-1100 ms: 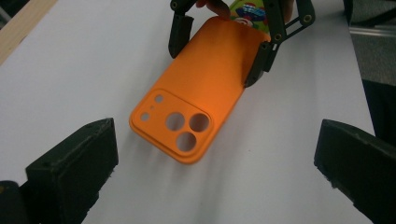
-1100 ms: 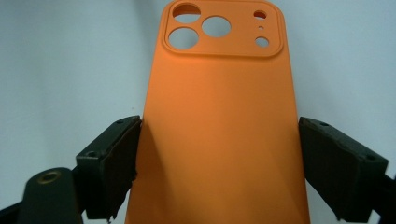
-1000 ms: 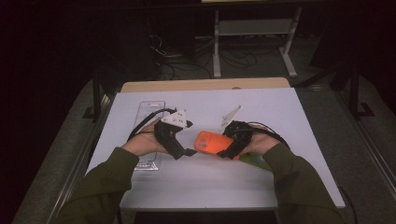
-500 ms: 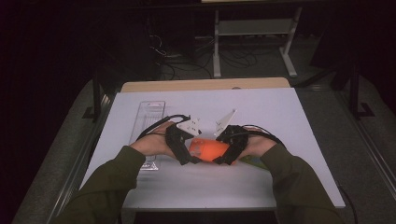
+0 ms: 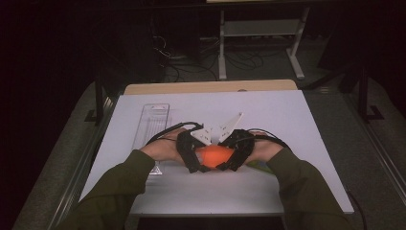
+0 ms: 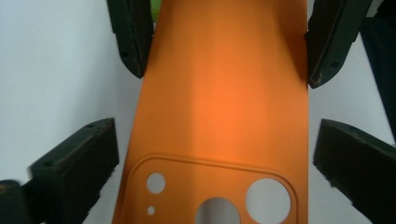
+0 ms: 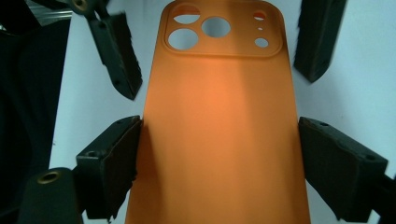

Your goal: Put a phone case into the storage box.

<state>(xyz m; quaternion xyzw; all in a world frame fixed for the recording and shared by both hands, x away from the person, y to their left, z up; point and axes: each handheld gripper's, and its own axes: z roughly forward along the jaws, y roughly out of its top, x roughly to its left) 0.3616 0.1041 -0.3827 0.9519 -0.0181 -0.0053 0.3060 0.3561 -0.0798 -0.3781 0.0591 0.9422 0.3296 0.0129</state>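
orange phone case [image 5: 214,154] lies flat on the white tabletop [image 5: 287,120], back side up, near the middle of the front edge, between the two hands. the left claw [image 5: 197,165] and the right claw [image 5: 229,163] meet over it from opposite ends.

in the right gripper view the right claw [image 7: 217,163] straddles the plain end of the case [image 7: 219,126]: its left pad lies against the long edge and the right pad sits at the other edge, so it looks closed on the case across the width. in the left gripper view the left claw [image 6: 212,170] frames the camera-cutout end [image 6: 224,107]; its jaws have just been closing with the case between them, but a sliver of tabletop shows on each side, so it is not gripping yet.

judging by its look, the case is a thin moulded shell, light, and likely to flex or bow if squeezed hard across its width. the matte back should give fair friction, yet the rounded side walls could let a pad ride up and slip off. the long edges are the sensible place to hold it, away from the cutouts where the wall is weakest.

a clear plastic tray [image 5: 154,122] lies toward the left edge of the tabletop, well apart from the case.
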